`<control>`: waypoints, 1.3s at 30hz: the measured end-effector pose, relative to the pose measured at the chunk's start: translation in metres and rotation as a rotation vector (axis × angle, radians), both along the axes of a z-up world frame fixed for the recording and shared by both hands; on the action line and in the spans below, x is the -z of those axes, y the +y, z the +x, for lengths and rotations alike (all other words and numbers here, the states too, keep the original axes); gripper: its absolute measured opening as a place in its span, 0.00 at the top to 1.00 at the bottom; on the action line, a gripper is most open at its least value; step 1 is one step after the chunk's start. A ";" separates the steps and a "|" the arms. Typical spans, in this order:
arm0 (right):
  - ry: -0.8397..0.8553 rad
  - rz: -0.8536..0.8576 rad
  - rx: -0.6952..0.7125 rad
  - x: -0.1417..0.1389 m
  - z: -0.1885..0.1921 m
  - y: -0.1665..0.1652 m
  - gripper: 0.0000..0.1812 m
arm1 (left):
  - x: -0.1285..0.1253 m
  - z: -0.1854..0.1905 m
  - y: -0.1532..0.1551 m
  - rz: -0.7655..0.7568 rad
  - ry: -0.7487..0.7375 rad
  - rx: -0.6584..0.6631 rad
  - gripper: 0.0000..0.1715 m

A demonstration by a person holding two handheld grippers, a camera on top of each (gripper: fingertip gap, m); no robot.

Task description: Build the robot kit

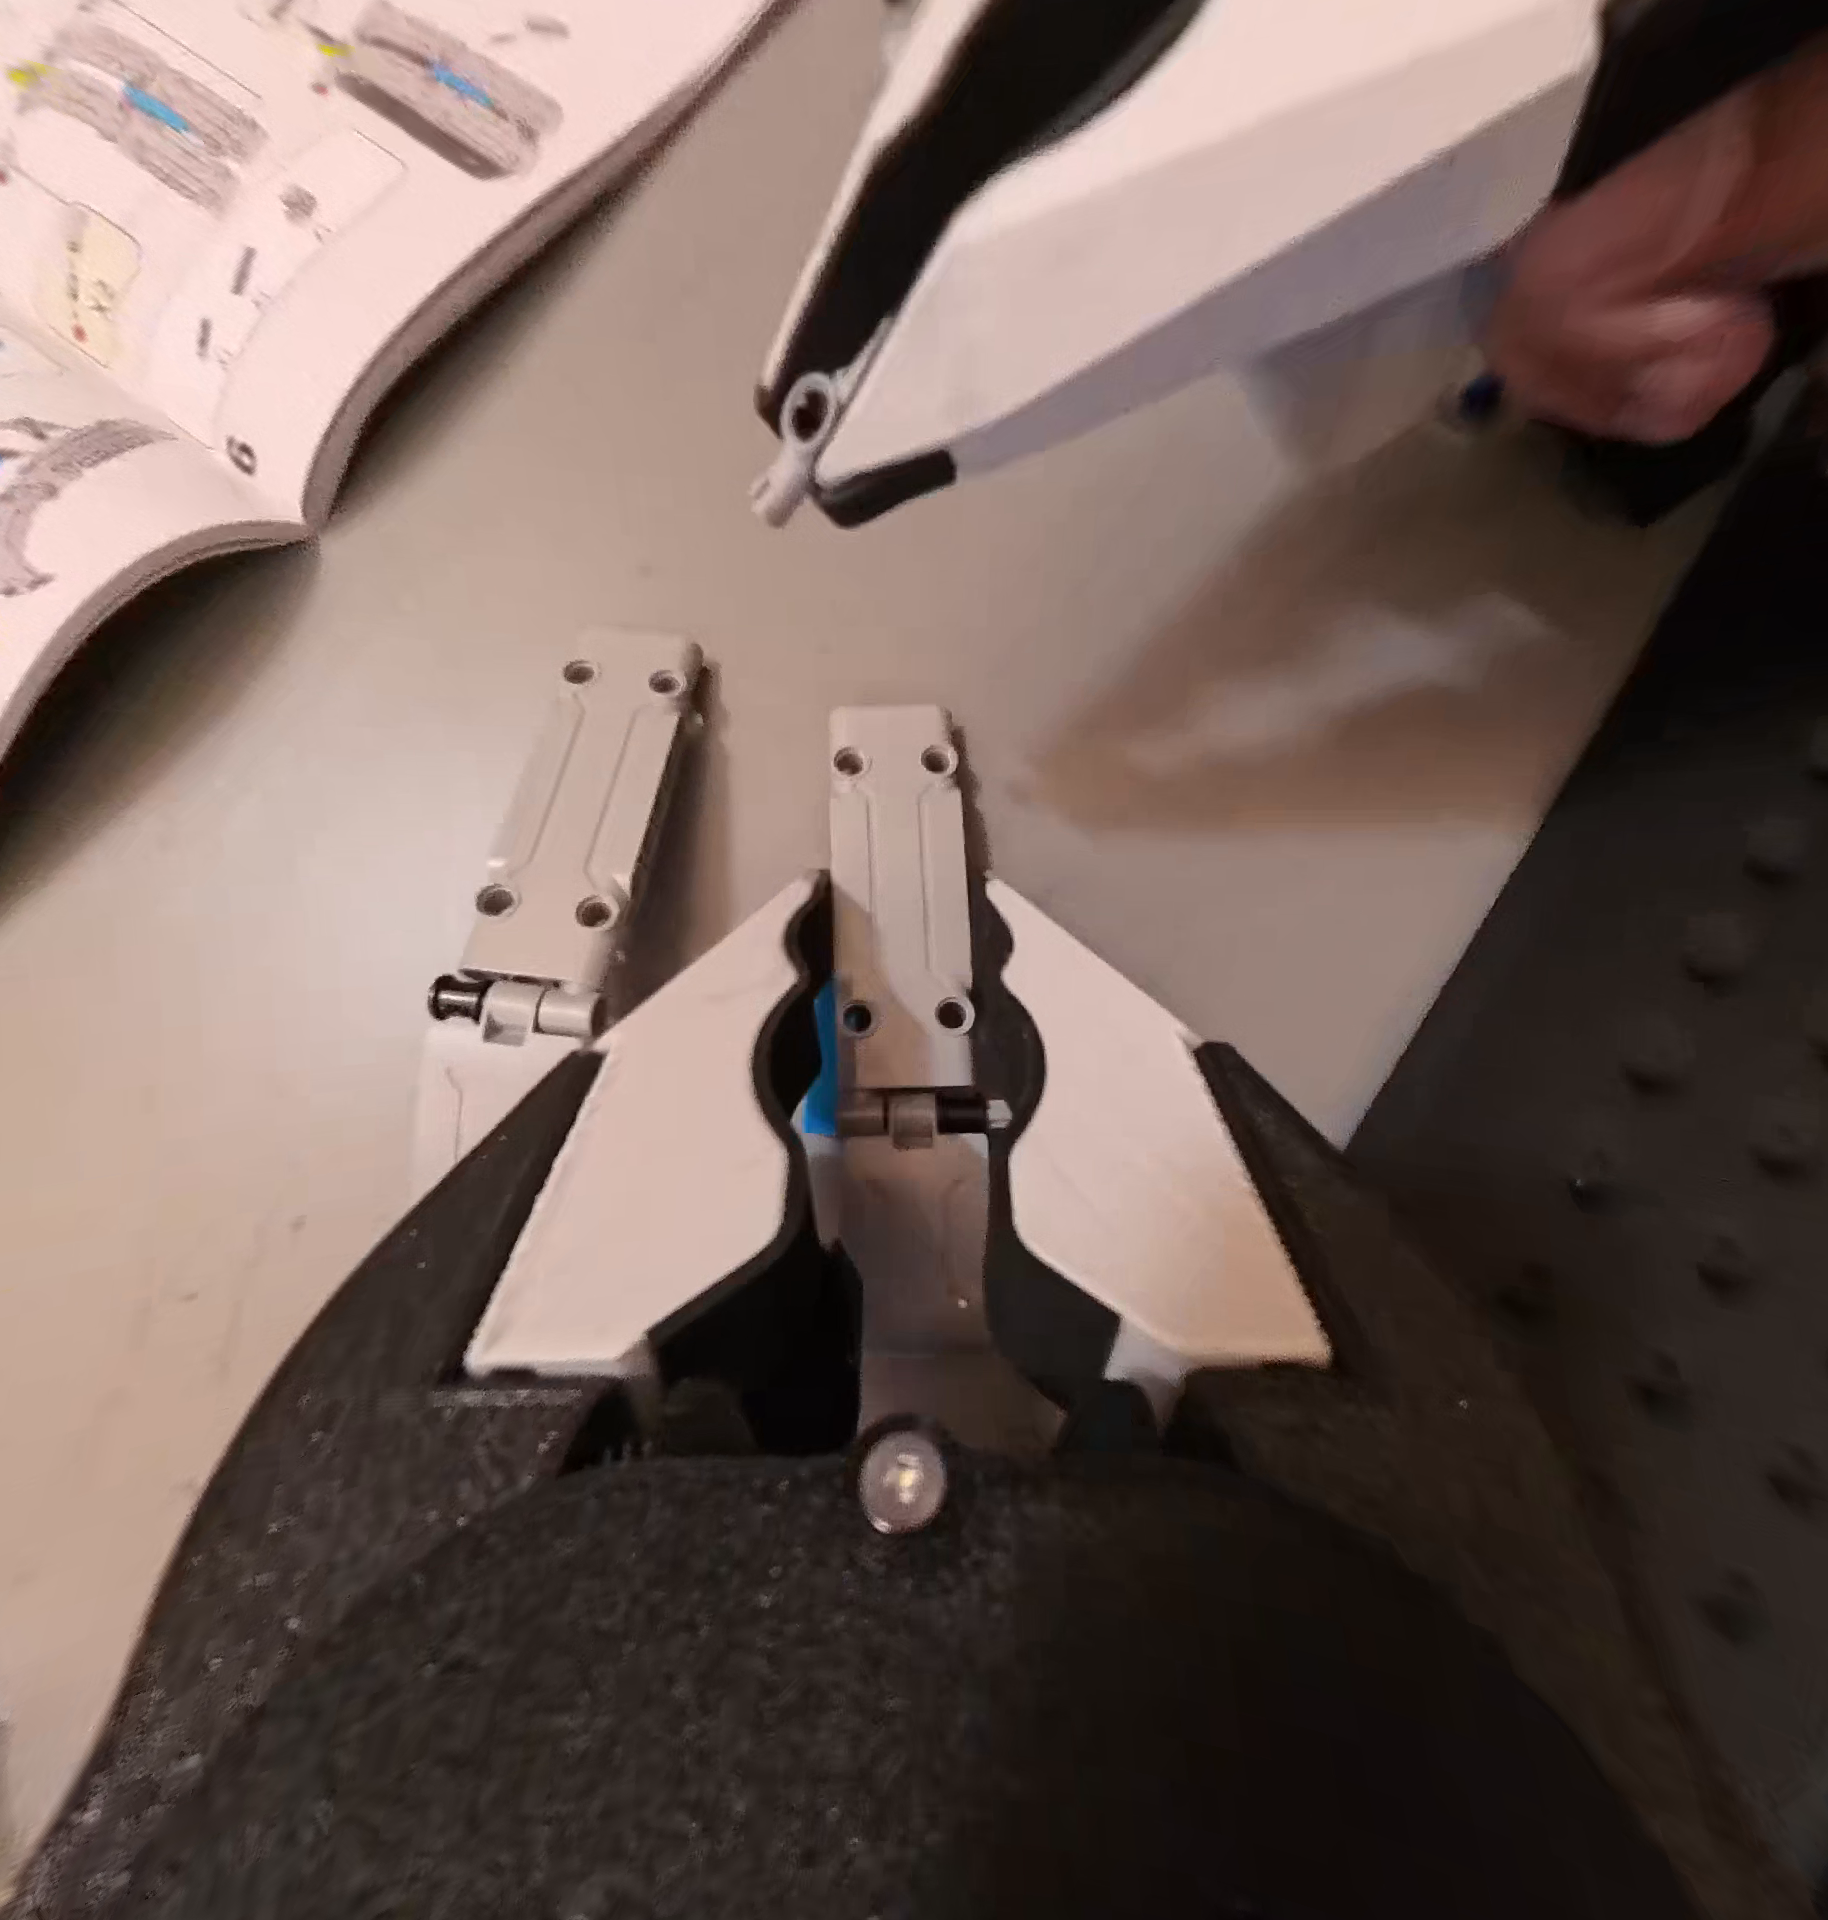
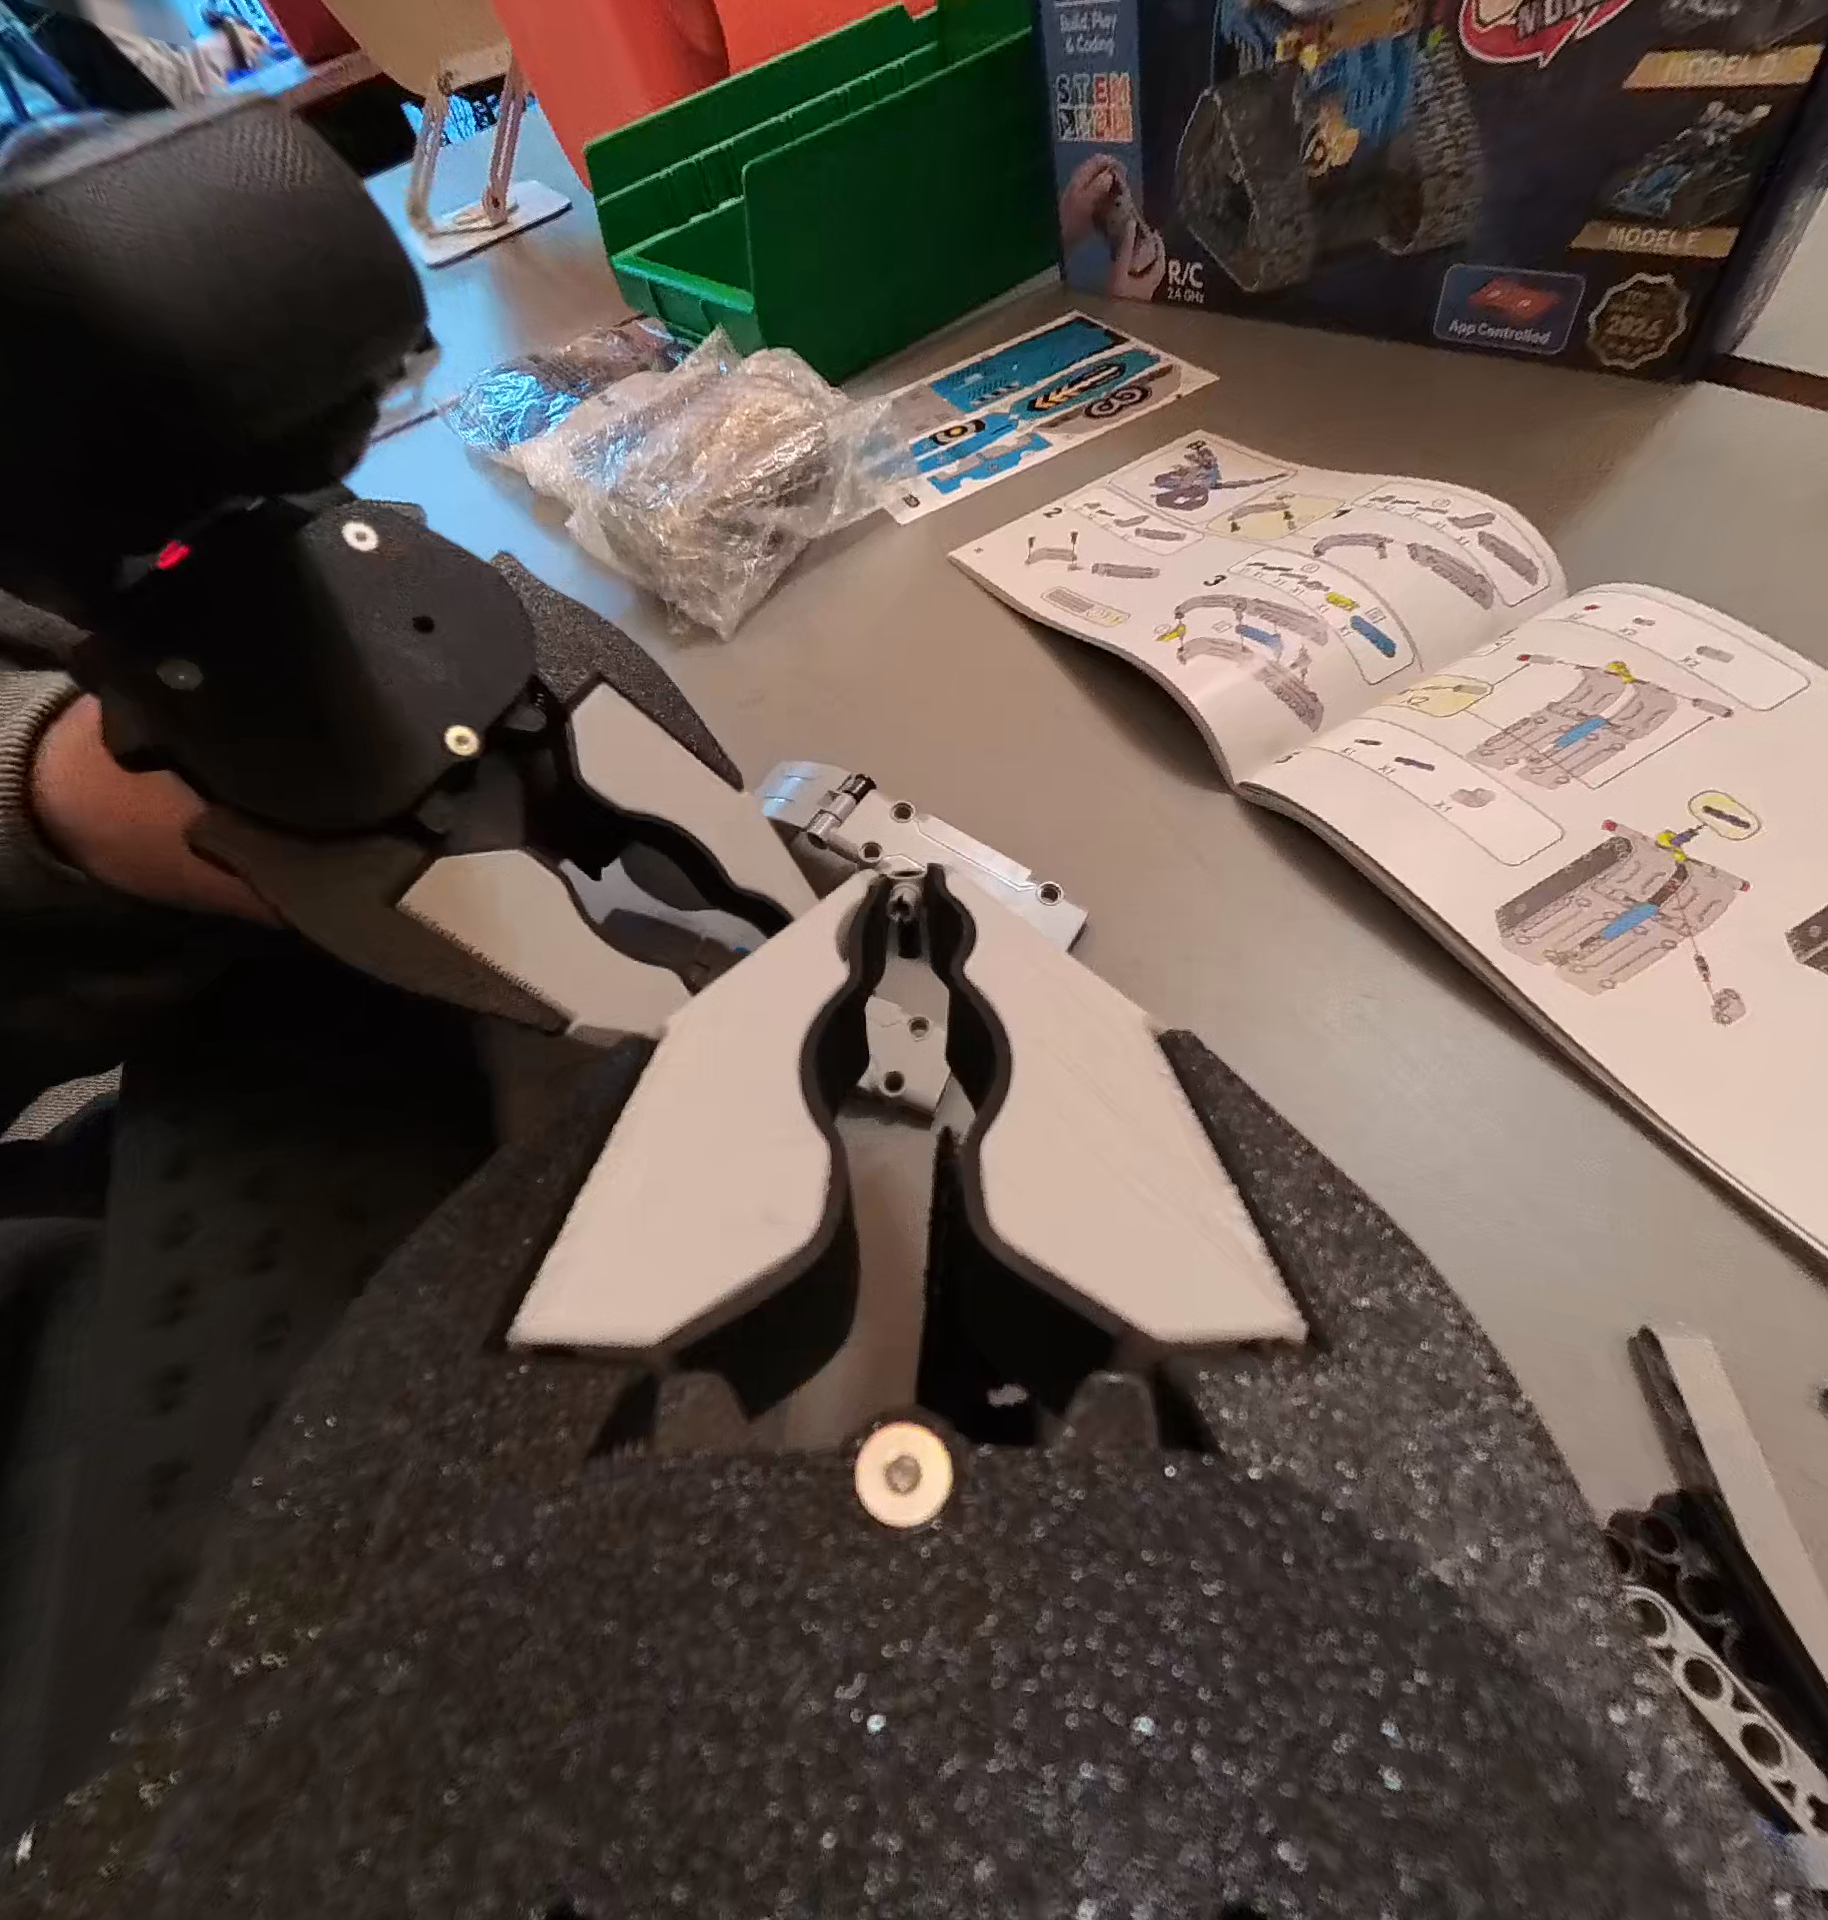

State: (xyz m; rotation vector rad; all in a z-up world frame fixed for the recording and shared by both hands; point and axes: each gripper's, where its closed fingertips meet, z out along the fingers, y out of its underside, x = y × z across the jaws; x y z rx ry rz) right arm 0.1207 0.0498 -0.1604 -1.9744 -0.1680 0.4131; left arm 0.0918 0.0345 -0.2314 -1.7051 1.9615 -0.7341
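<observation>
We've got the left gripper (image 1: 902, 914) clamped on a grey panel (image 1: 897, 894), long axis pointing straight ahead; right gripper (image 2: 905, 902) pinches a small connector (image 2: 902, 902) just beside it, second panel (image 1: 577, 810) lying alongside

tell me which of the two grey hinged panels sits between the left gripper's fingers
The right-hand panel, lined up between the fingers of the left gripper, with a blue piece beside it. The other panel lies to the left on the table, outside the fingers.

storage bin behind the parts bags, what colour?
Green: the storage bin stands behind the clear parts bags. The right wrist view shows it best.
</observation>
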 end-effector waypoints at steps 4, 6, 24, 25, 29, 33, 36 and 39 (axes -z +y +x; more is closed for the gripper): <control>-0.013 0.013 0.017 -0.002 0.003 0.000 0.97 | -0.008 0.003 0.018 0.048 -0.059 -0.083 0.86; -0.072 0.036 0.038 -0.006 0.006 0.000 0.97 | -0.038 0.007 0.028 -0.069 -0.214 -0.176 0.86; -0.401 0.170 0.081 -0.022 -0.012 0.007 0.97 | -0.076 0.012 0.024 -0.566 -0.440 -0.252 0.86; -0.394 0.166 0.079 -0.022 -0.012 0.007 0.97 | -0.076 0.012 0.024 -0.566 -0.438 -0.251 0.86; -0.397 0.174 0.074 -0.023 -0.013 0.006 0.97 | -0.075 0.012 0.022 -0.570 -0.432 -0.243 0.86; -0.406 0.151 0.068 -0.018 -0.013 0.007 0.97 | -0.073 0.012 0.022 -0.583 -0.421 -0.247 0.86; -0.442 0.164 0.062 -0.020 -0.014 0.006 0.97 | -0.075 0.011 0.021 -0.533 -0.435 -0.225 0.86; -0.375 0.150 0.041 -0.020 -0.015 0.004 0.97 | -0.074 0.010 0.020 -0.443 -0.433 -0.206 0.86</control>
